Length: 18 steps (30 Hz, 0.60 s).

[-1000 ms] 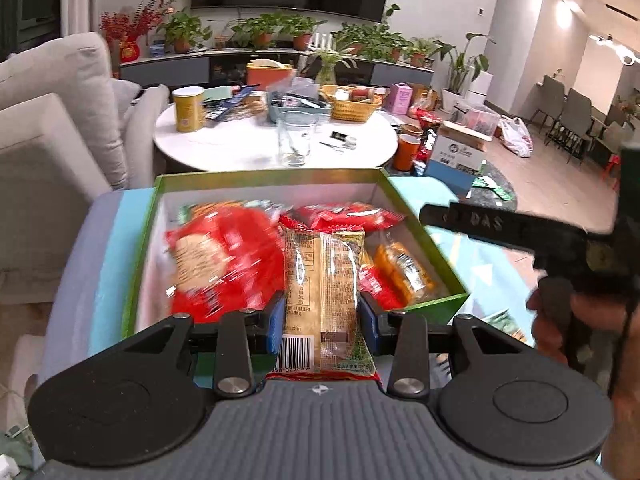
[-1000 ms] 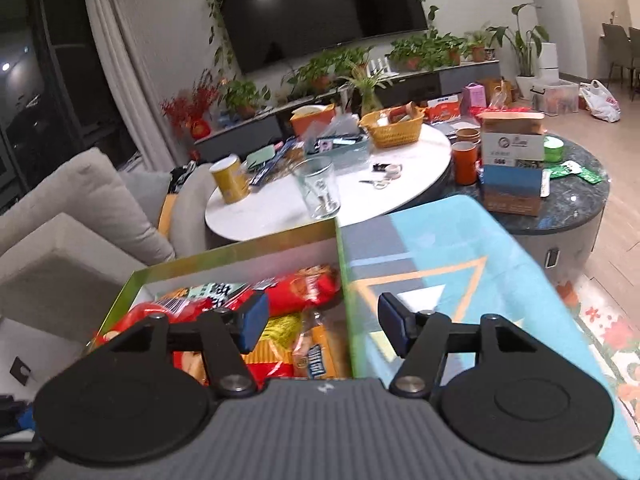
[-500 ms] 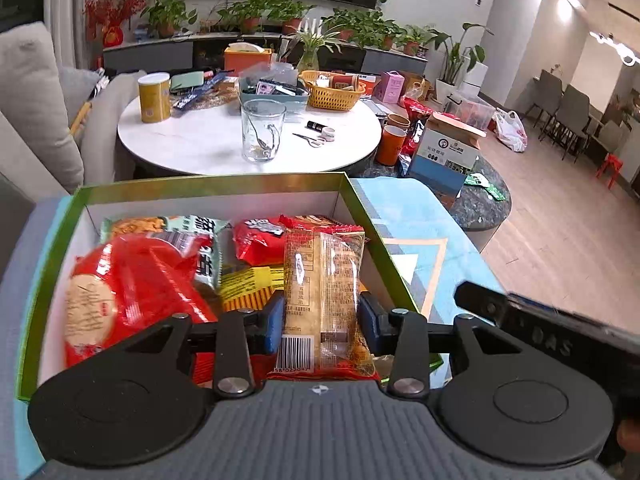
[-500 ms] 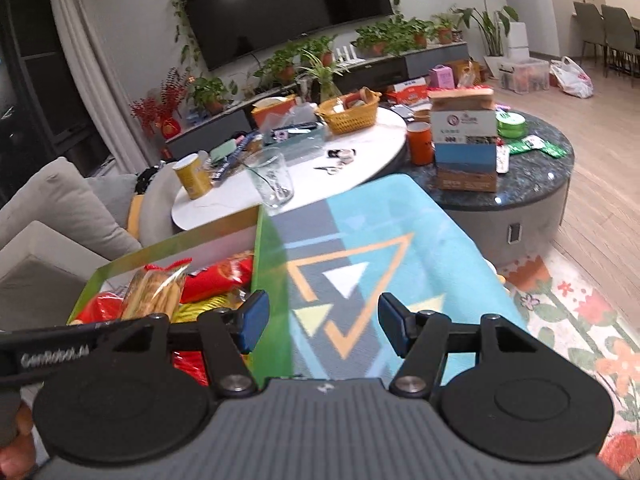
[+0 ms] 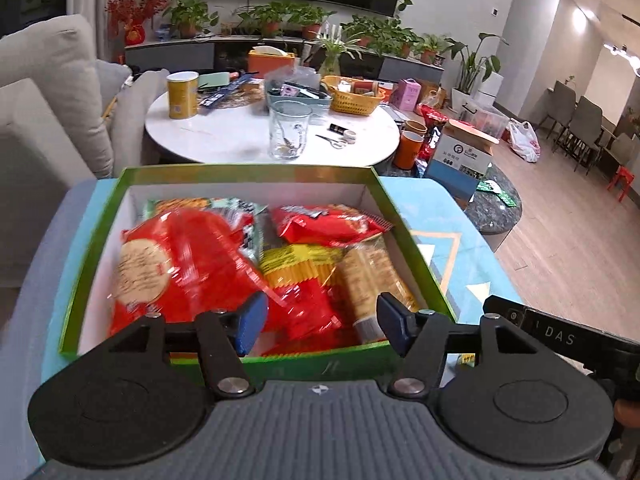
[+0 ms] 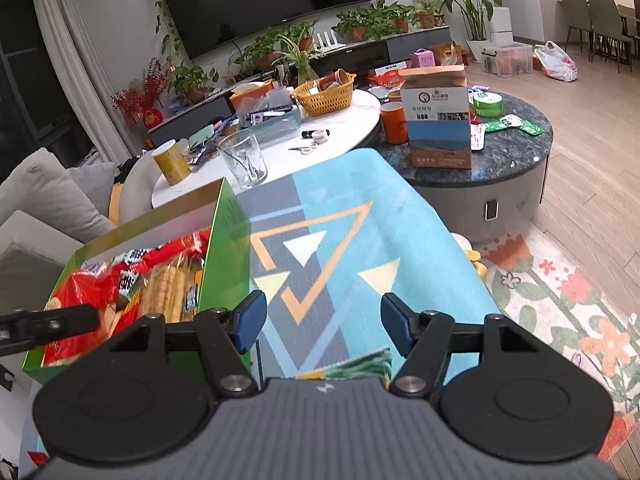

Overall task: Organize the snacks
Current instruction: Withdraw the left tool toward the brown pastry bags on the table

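Observation:
A green box (image 5: 100,224) with white inner walls sits on a patterned blue cloth and holds several snack packs. Among them are a big red bag (image 5: 180,264), a yellow pack (image 5: 300,264), a red pack (image 5: 328,220) at the back and a tan biscuit pack (image 5: 372,280) lying by the right wall. My left gripper (image 5: 318,322) hovers over the box's near edge, its jaws opening with nothing pressed between them. My right gripper (image 6: 322,320) stands open over the cloth (image 6: 340,240), right of the box (image 6: 226,248). A green-and-yellow wrapper (image 6: 360,366) lies just below it.
Behind the box stands a white round table (image 5: 240,140) with a glass (image 5: 289,130), a yellow can (image 5: 182,94) and an orange basket (image 5: 354,98). A dark round table (image 6: 516,148) carries a carton (image 6: 438,120). A grey sofa is at the left.
My left gripper let go of the tan biscuit pack, which now lies in the box by the right wall, and its jaws have spread. My right gripper moved right, over the cloth.

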{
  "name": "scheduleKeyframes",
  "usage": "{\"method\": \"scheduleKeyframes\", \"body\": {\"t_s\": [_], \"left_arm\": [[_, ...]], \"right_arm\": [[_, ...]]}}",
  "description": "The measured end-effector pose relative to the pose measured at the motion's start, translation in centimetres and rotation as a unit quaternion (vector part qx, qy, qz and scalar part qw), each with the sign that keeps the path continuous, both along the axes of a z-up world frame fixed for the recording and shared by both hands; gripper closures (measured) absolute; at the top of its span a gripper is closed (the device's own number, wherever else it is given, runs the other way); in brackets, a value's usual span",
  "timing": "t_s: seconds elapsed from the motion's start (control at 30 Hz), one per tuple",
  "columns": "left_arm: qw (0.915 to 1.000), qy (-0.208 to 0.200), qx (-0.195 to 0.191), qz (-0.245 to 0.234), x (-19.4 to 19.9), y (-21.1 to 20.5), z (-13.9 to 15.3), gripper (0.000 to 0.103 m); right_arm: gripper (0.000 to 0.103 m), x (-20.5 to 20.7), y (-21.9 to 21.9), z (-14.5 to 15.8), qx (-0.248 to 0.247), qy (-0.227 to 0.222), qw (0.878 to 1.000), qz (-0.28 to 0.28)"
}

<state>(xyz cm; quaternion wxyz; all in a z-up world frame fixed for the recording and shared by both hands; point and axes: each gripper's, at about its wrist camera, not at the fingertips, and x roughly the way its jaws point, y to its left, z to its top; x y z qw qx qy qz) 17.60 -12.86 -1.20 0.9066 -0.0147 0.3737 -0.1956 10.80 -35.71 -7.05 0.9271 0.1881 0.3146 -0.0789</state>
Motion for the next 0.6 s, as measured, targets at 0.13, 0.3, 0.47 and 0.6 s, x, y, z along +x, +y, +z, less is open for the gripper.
{"method": "scheduleKeyframes", "body": {"t_s": [0.13,0.3,0.47,0.6], "left_arm": [[0.9999,0.004,0.008,0.013,-0.9,1.0,-0.1,0.042],[0.9995,0.013,0.010,0.025,-1.8,2.0,-0.5,0.042],[0.9983,0.029,0.038,0.033,-3.3,2.5,-1.0,0.041],[0.9940,0.051,0.086,0.045,-4.5,3.1,-1.7,0.040]], "right_arm": [[0.035,-0.5,0.5,-0.3,-0.012,0.010,1.000,0.009],[0.035,-1.3,1.1,-1.1,-0.031,0.031,0.999,0.028],[0.035,-1.8,1.8,-2.2,-0.060,0.061,0.995,0.047],[0.035,-2.0,2.0,-2.6,-0.066,0.073,0.994,0.050]]}}
